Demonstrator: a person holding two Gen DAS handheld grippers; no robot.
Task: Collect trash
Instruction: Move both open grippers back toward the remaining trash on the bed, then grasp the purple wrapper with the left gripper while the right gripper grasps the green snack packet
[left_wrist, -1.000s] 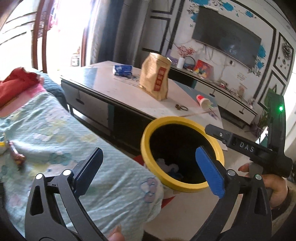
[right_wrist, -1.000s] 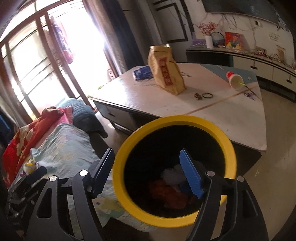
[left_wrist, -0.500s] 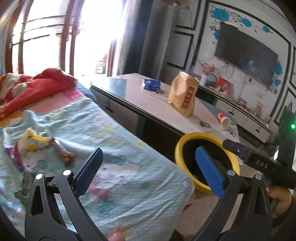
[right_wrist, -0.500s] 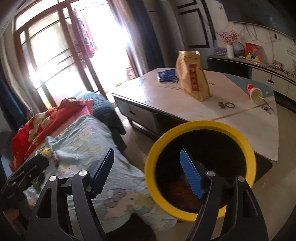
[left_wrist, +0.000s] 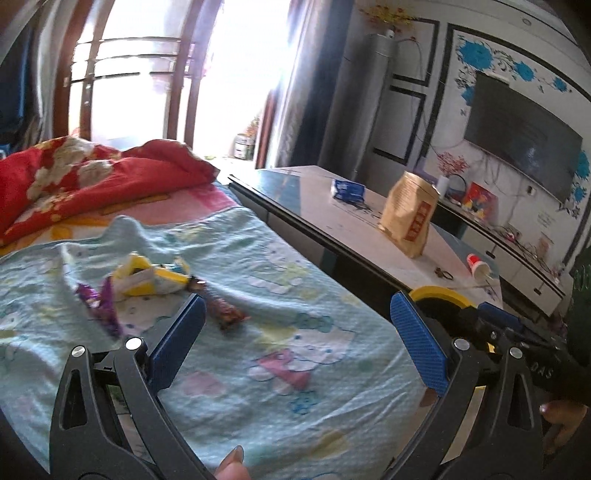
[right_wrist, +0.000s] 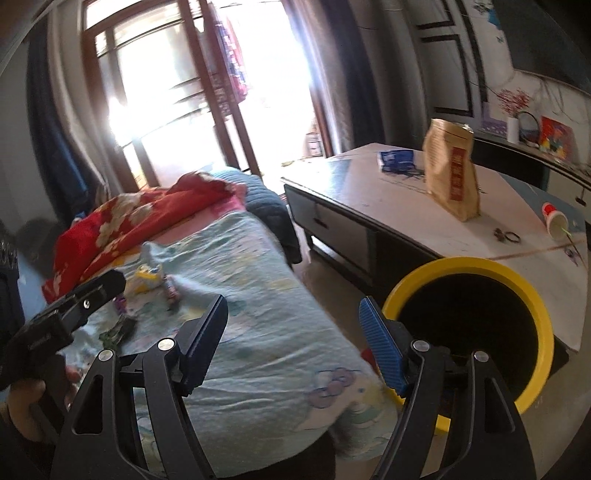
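Several wrappers lie on the light-blue bedsheet (left_wrist: 280, 266): a yellow-and-white wrapper (left_wrist: 147, 277), a purple one (left_wrist: 98, 299) and a brown-red candy wrapper (left_wrist: 225, 312). My left gripper (left_wrist: 297, 339) is open just short of them, with nothing between its fingers. The yellow-rimmed black bin (right_wrist: 469, 267) stands on the floor by the bed's corner. My right gripper (right_wrist: 293, 343) is open and empty, its blue pad beside the bin's rim. In the right wrist view the yellow wrapper (right_wrist: 147, 277) and a green wrapper (right_wrist: 118, 330) lie near the left gripper's body (right_wrist: 74, 306).
A low coffee table (left_wrist: 332, 221) beside the bed holds a brown paper bag (left_wrist: 410, 218), a blue packet (left_wrist: 347, 189) and a tipped cup (left_wrist: 478, 266). A red floral quilt (left_wrist: 85, 173) is bunched at the bed's far end. A TV (left_wrist: 524, 147) hangs on the wall.
Both grippers have swung left, away from the bin and over the bed. The wrappers have come into the left wrist view, and the bin has slid to the right edge.
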